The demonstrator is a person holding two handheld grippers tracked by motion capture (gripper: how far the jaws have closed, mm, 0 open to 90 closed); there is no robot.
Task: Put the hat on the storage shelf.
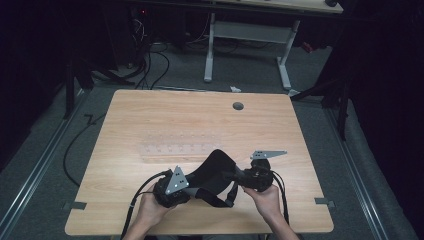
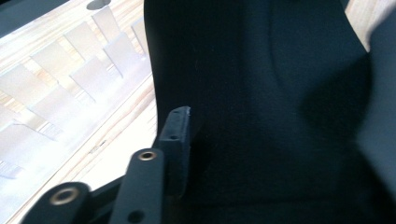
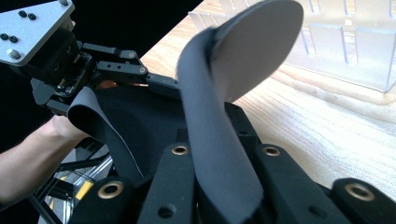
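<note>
A black fabric eye mask with a looping strap is held just above the table's near half, stretched between both grippers. My left gripper grips its left side. In the left gripper view one fingertip presses on the dark cloth, which hides the other. My right gripper is shut on the mask's edge, and a rounded lobe with a grey inner face curls upward. The right gripper view also has the left gripper at the cloth's far side.
A clear plastic tray with dividers lies flat on the wooden table just beyond the mask; it is also in the gripper views. A round cable hole sits near the far edge. A desk frame stands behind.
</note>
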